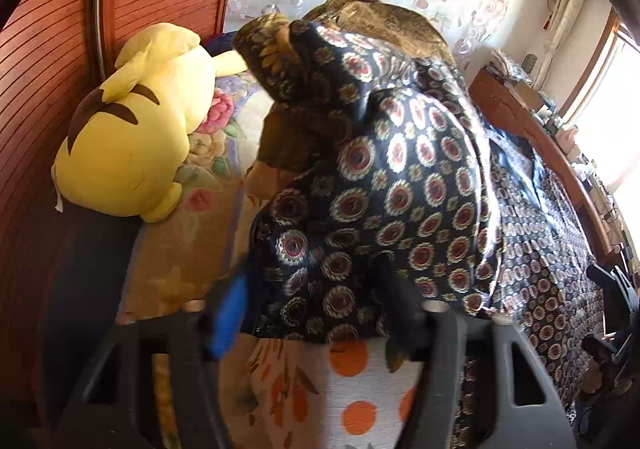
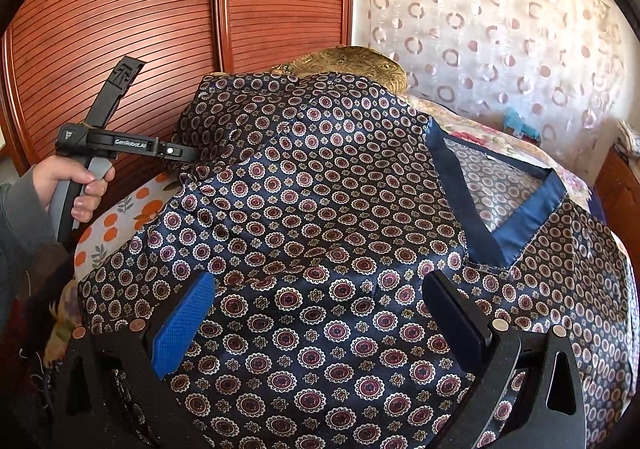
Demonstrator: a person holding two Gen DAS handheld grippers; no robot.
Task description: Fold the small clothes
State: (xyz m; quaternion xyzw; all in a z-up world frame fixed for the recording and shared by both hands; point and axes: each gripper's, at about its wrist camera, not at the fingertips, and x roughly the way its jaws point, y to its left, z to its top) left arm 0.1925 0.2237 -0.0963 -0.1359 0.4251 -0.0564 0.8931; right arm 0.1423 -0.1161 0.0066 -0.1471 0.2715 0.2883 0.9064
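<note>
1. Nearest the right wrist camera, the right gripper (image 2: 320,313) is hovering over the dark navy satin garment with a medallion print (image 2: 320,209); its jaws are standing wide apart, the blue textured pad (image 2: 182,325) on one side and the black pad (image 2: 456,317) on the other, nothing pinched between them.
2. That garment is lying spread over the bed, its plain blue neckline trim (image 2: 500,217) showing to the right; a white cloth with orange dots (image 2: 120,217) is peeking out beneath its left edge.
3. A hand (image 2: 68,185) in a grey sleeve is gripping the handle of the left gripper (image 1: 310,309), whose tip is disappearing into a lifted fold of the garment (image 1: 380,177).
4. In the left wrist view, the fold is bunching up between the half-closed fingers; whether the pads are actually pressing on it cannot be told, as that frame is blurred.
5. A yellow plush toy (image 1: 132,129) is resting against the reddish slatted wooden doors (image 2: 160,29); a sheer curtain with ring patterns (image 2: 500,29) is hanging behind the bed.
</note>
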